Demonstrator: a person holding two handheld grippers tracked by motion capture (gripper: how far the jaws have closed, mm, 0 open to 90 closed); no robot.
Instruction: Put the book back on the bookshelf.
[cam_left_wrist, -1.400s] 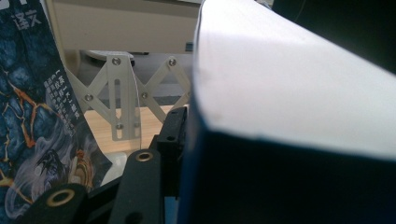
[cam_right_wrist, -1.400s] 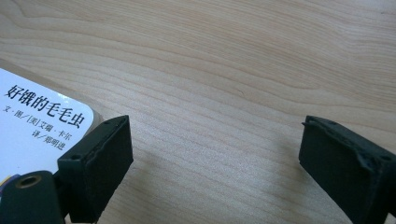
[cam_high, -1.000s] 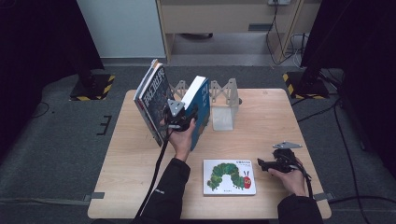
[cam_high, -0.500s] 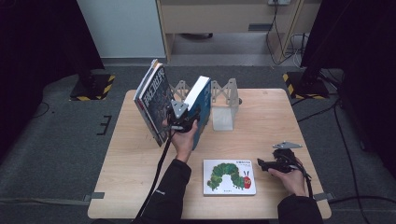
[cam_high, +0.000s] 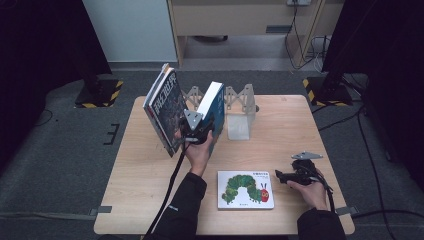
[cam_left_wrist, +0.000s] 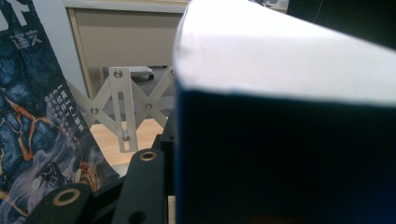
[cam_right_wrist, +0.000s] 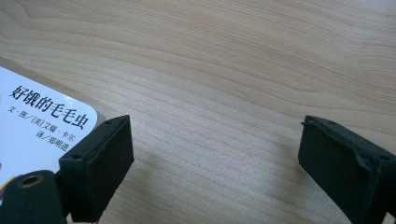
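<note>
We see the pale wooden table (cam_high: 150, 200) evenly lit from above amid dark surroundings; the thick blue hardcover book (cam_left_wrist: 280, 154) looms blurred and shadowed up close.

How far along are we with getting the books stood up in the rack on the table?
One dark-covered book already leans upright at the left end of the metal rack. The left tool is shut on the blue book, tilted beside the first, not yet set down. The caterpillar picture book lies flat on the table, untouched, with the right tool open beside it. So roughly one placed, one in hand, one left.
</note>
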